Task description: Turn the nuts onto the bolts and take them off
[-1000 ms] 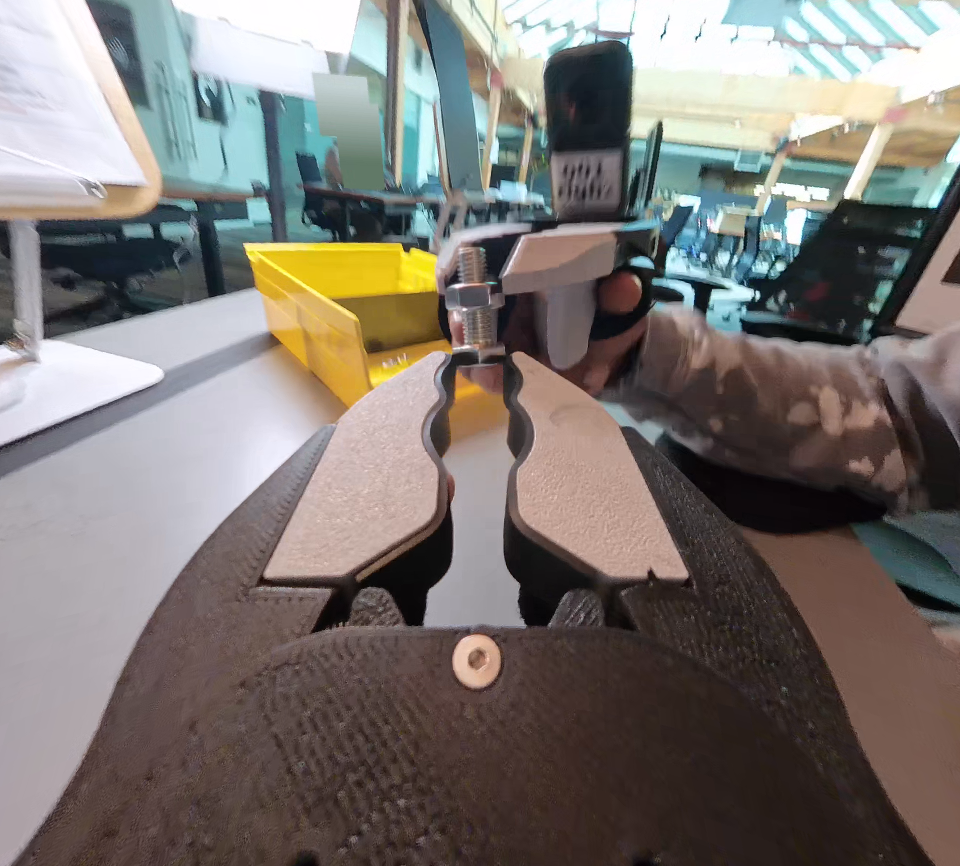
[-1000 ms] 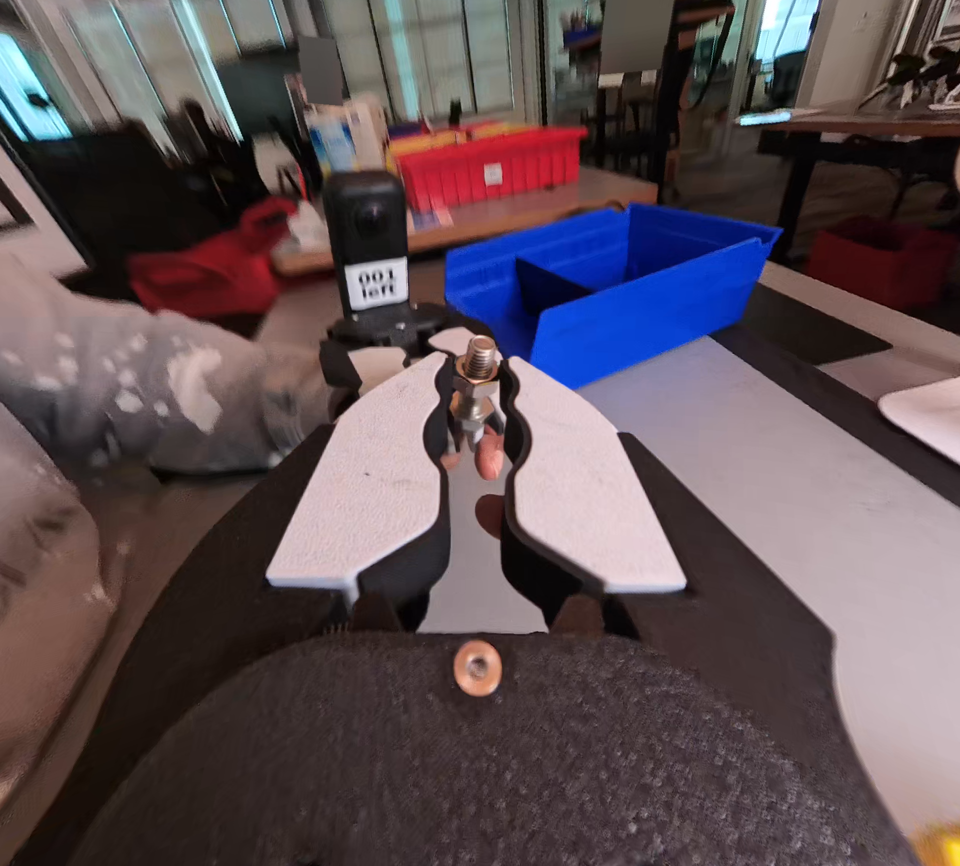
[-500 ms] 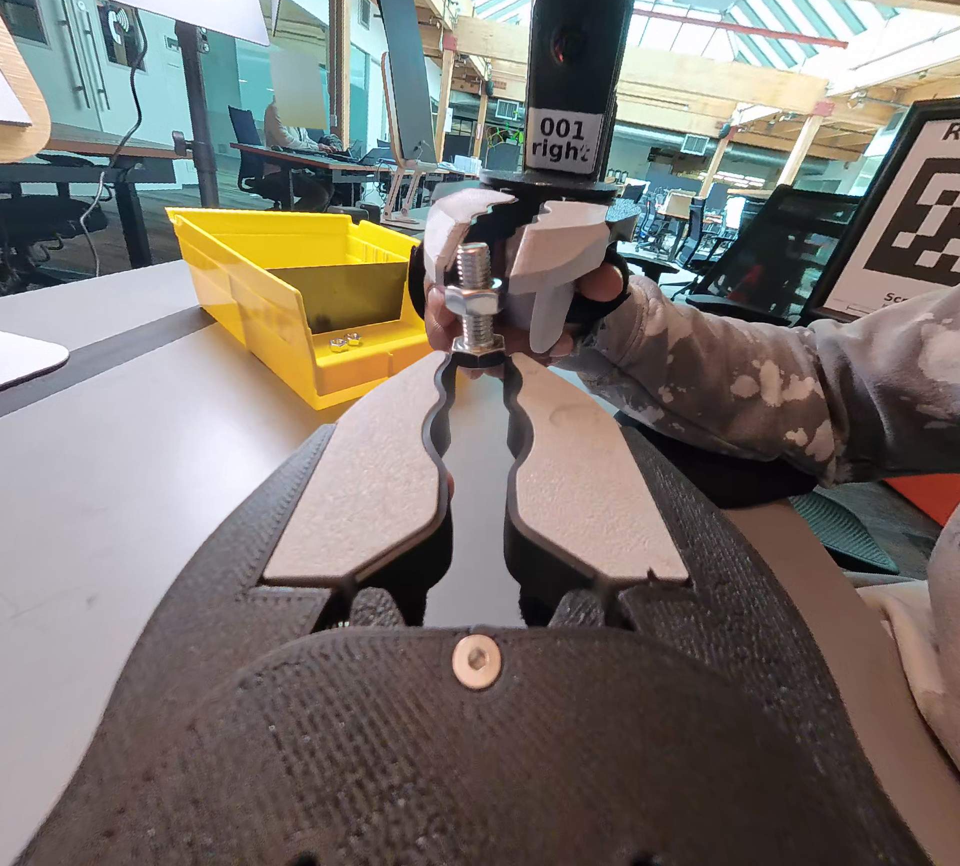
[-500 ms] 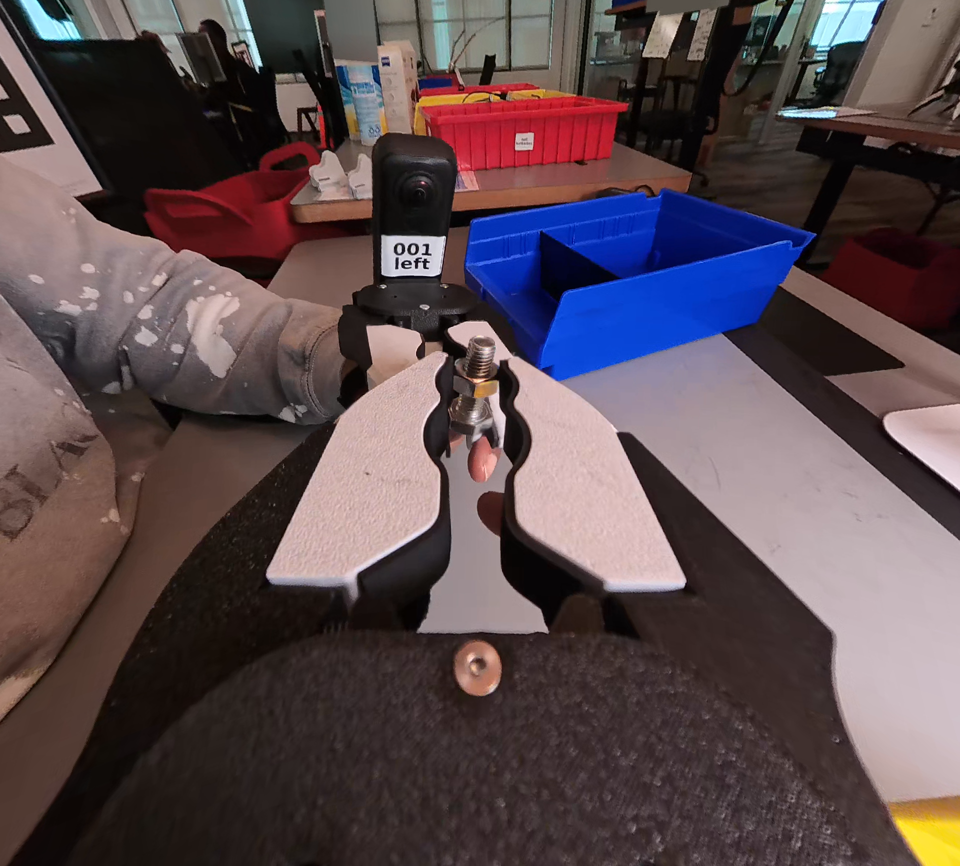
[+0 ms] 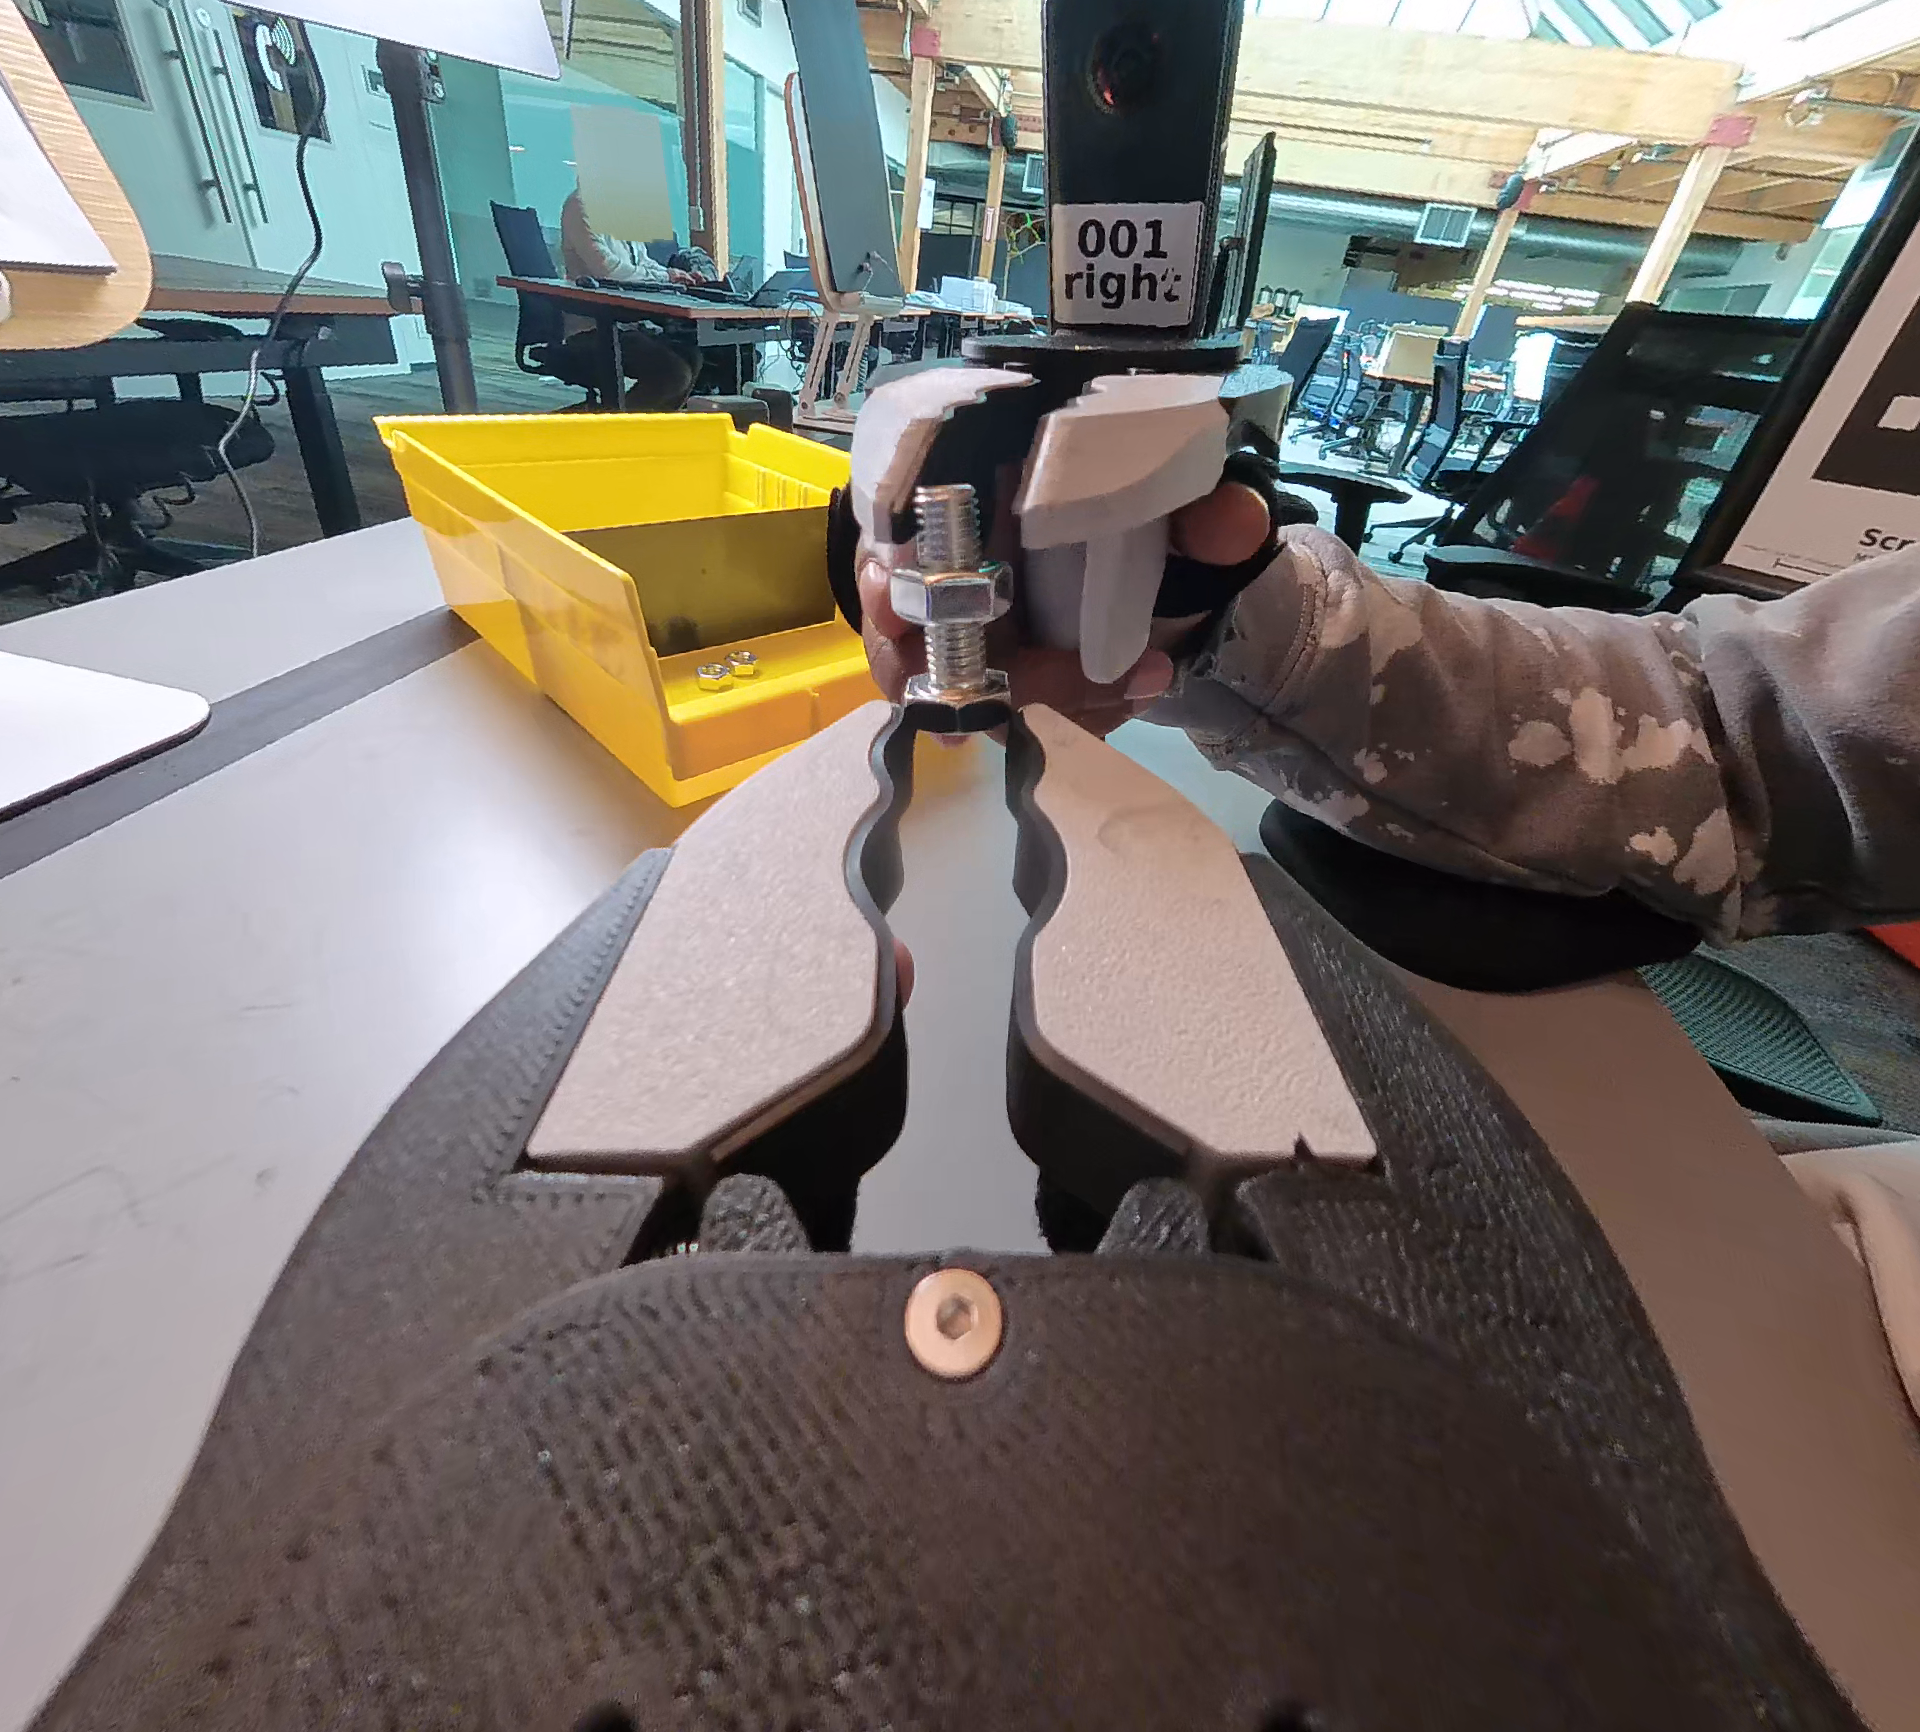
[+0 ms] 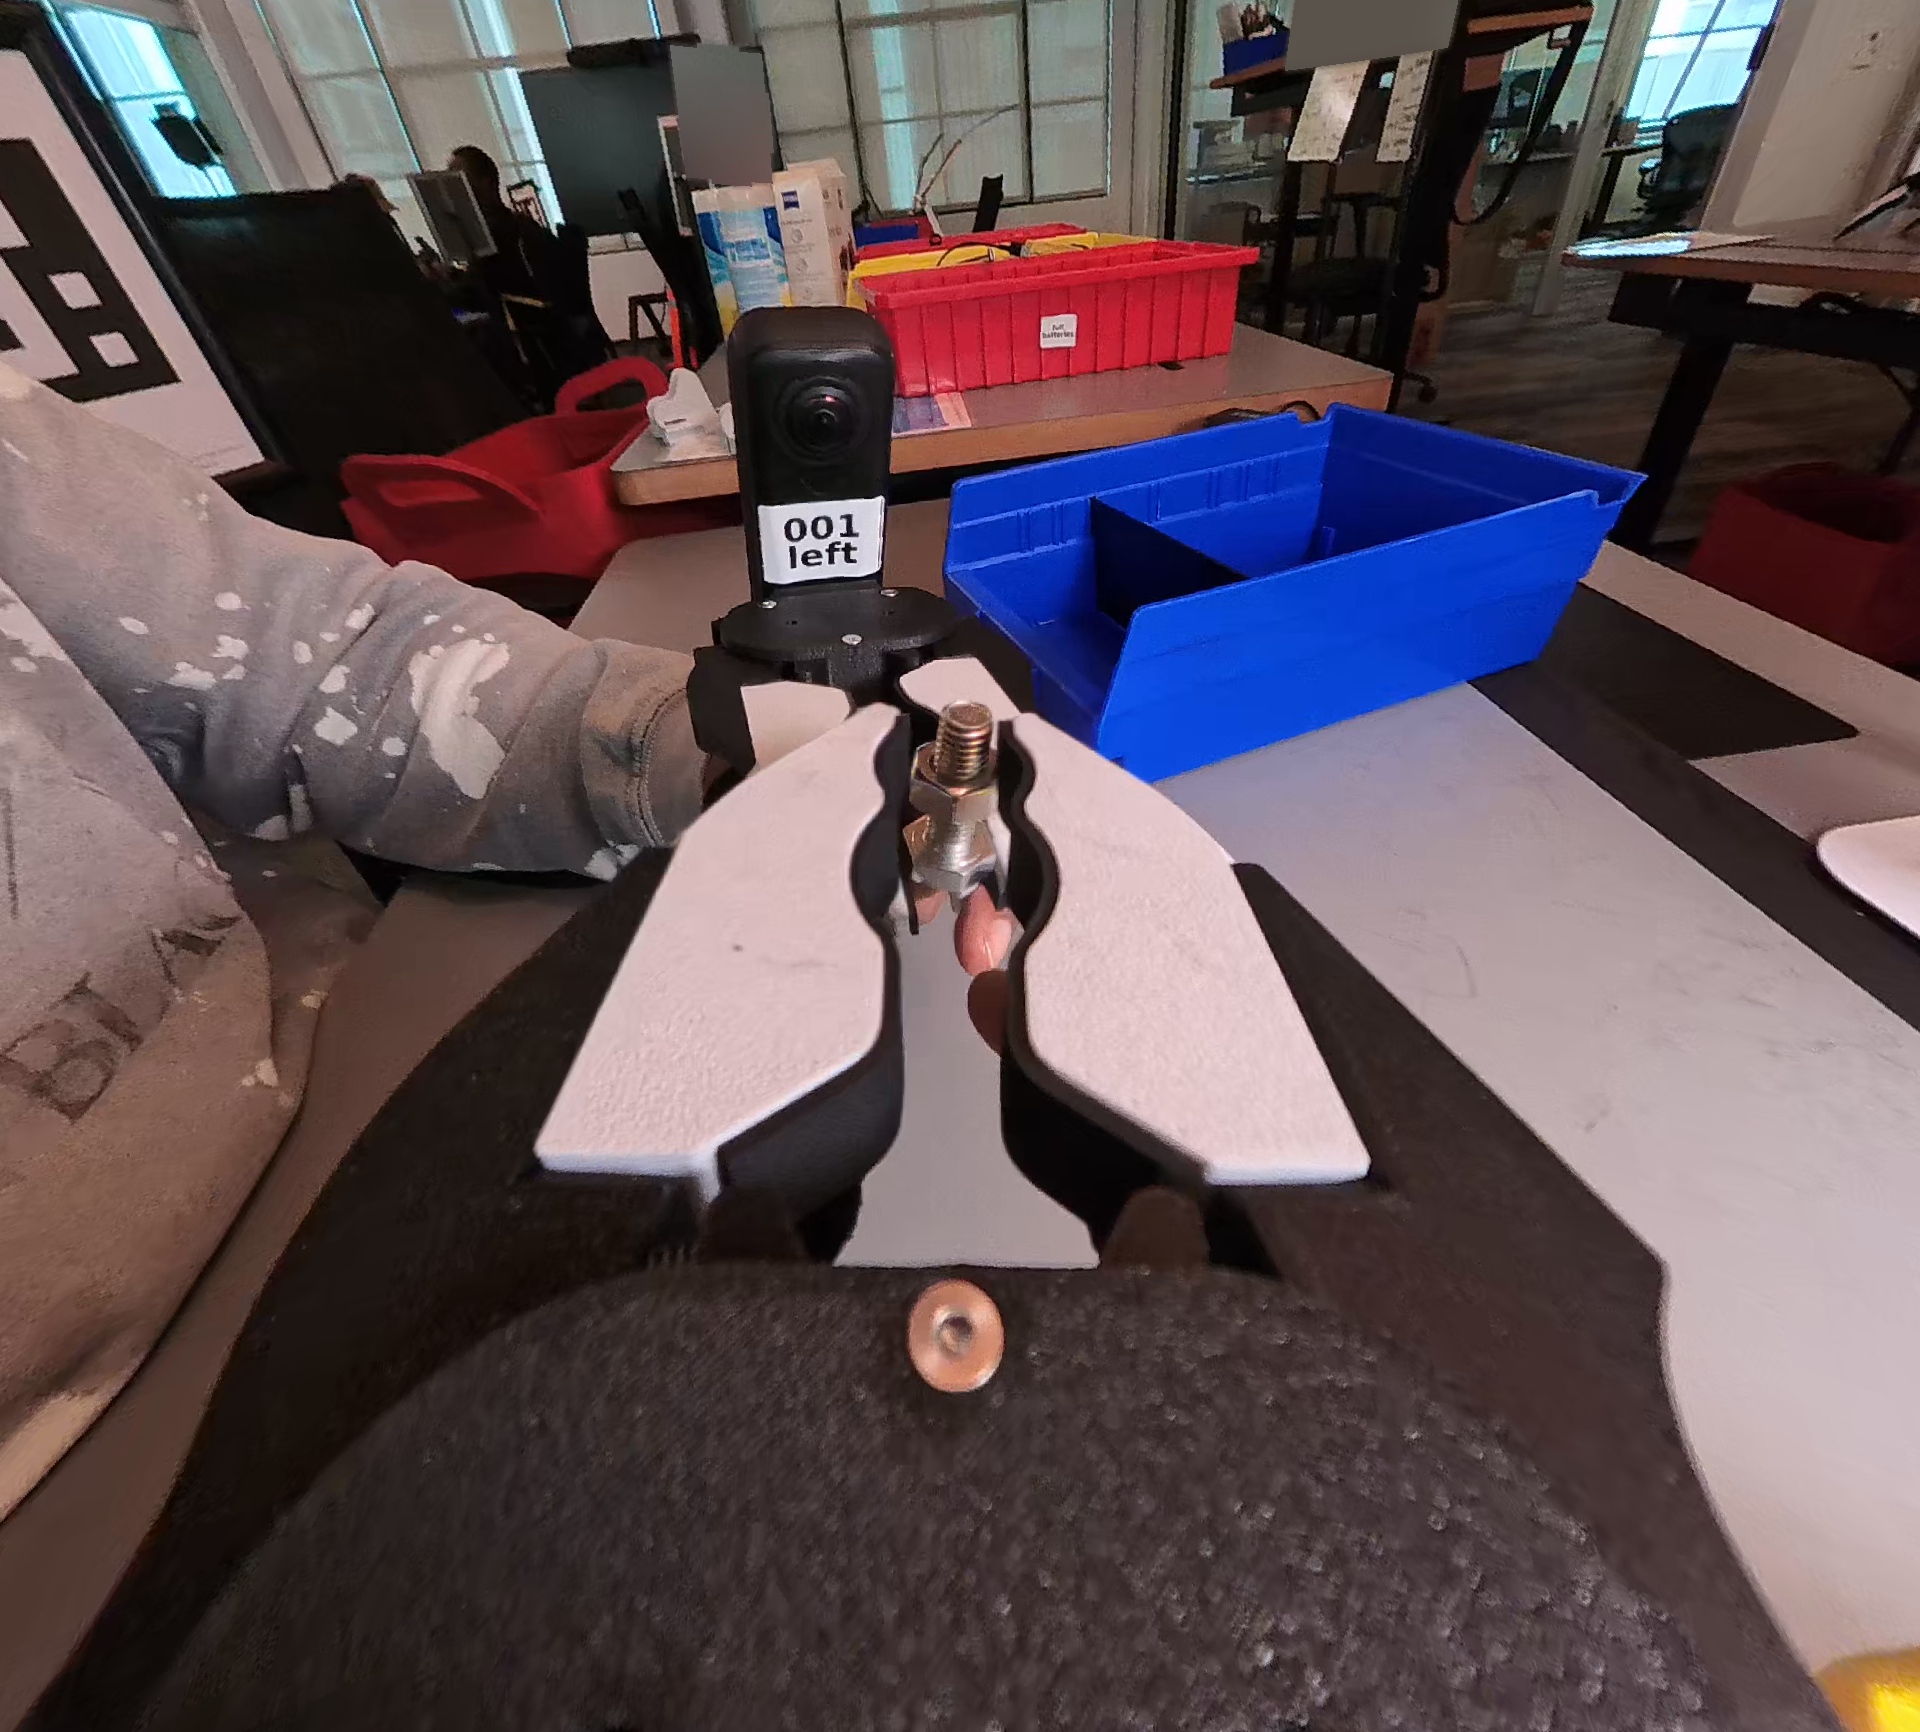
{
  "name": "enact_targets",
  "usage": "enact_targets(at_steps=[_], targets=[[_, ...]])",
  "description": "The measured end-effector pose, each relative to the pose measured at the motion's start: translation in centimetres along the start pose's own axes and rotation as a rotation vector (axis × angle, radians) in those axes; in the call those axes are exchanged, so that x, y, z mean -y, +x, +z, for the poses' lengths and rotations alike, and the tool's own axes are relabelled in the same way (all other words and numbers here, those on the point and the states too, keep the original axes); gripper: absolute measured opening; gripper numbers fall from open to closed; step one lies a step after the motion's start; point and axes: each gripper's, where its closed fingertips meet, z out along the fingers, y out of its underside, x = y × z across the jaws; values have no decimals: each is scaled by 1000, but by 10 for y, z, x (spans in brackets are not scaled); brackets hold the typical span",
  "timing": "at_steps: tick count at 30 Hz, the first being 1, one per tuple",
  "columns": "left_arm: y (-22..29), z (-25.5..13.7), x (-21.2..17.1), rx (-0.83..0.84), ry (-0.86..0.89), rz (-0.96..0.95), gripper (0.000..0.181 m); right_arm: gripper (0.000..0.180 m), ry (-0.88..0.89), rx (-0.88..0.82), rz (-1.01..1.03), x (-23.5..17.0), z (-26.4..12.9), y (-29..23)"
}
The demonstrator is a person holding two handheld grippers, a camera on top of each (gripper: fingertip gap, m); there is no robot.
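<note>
**Left wrist view: bolt pinched by its head, nut partway up the thread**

Left wrist view shows the left gripper (image 5: 954, 726) closest to the lens, its two pale fingers drawn narrow and clamped on the hexagonal head of a steel bolt (image 5: 948, 617). The bolt stands upright above the fingertips, thread pointing up. A hex nut (image 5: 950, 593) sits on the thread about midway, with bare thread visible above and below it. Just behind, the right gripper (image 5: 961, 529) faces the lens, carried by a hand (image 5: 1049, 633) in a speckled grey sleeve; its fingers frame the upper part of the bolt.

Right wrist view gives the opposite side: the right gripper's fingers are narrow, closing in on either side of the nut, though whether the pads actually press on it cannot be told from here. A fingertip (image 6: 982, 934) shows in the gap below the bolt head.

Beyond, on the grey tabletop (image 5: 208, 934), a yellow bin (image 5: 582, 570) lies to the left with two loose nuts (image 5: 727, 669) in its front compartment. A blue bin (image 6: 1299, 602) with a divider stands on the tabletop in the right wrist view. Farther off are red crates (image 6: 1049, 311) on another table.
</note>
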Motion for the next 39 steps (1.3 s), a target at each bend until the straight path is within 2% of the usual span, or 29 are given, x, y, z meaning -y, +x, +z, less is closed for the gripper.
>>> enact_targets(at_steps=[1,7,11,18,25,26,29,31,33,34,36,39], targets=[[0,0,0,0,-2,2,18,10,-6,-10,-2,-1,0,1],[6,0,5,-45,33,-25,18,9,17,24,11,3,-1,-3],[8,0,7,-74,46,-64,27,9,25,19,-3,2,1,-3],[1,-2,7,-21,55,-50,19,9,35,-5,-18,1,6,-2],[-6,-6,13,46,66,12,19,9,60,-54,-28,6,8,2],[-7,-7,16,61,79,22,19,10,70,-61,-27,7,9,2],[-9,-11,25,94,125,40,19,32,100,-65,2,11,12,1],[-9,-13,29,109,143,58,19,35,95,-89,1,8,16,4],[-10,-15,34,125,166,66,19,30,106,-119,-4,8,14,11],[-9,-18,38,123,192,66,19,10,136,-140,21,11,8,17],[-10,-20,42,127,200,66,19,0,216,-179,61,20,-6,29],[-12,-20,40,138,196,59,19,14,196,-181,43,22,-5,27]])
